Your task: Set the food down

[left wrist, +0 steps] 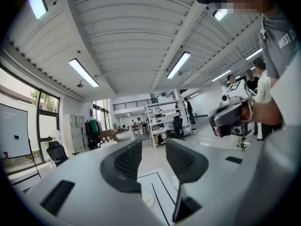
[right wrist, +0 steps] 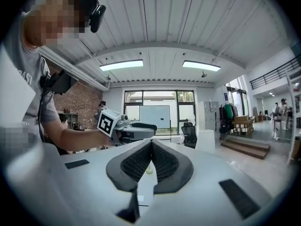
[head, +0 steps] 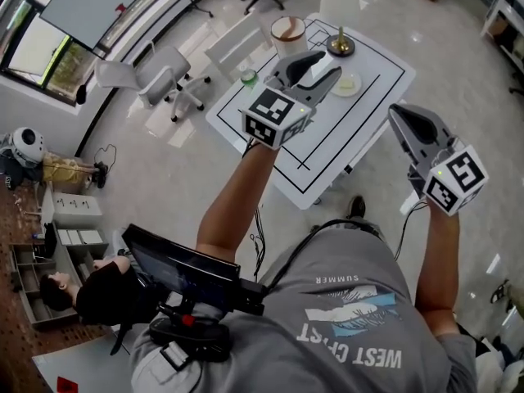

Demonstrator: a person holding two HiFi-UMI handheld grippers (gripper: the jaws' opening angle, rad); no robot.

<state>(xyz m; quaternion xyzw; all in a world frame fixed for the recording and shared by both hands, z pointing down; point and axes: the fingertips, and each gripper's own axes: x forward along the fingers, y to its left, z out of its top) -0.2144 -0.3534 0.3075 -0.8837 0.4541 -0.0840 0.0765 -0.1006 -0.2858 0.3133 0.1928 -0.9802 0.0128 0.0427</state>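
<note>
Both grippers are held high above the table (head: 270,150). The left gripper (head: 322,65) is seen with jaws apart and empty. The right gripper (head: 401,117) is closed, jaw on jaw, with nothing between. No food is carried. What may be food lies on a plate (head: 346,83) at 1 o'clock of the left gripper. No set-down is judged in hand, and a descent to the table would be needed first.

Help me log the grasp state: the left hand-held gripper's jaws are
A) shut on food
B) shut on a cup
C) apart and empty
C: in the left gripper view, the left hand-held gripper shows its jaws apart with nothing between them.
</note>
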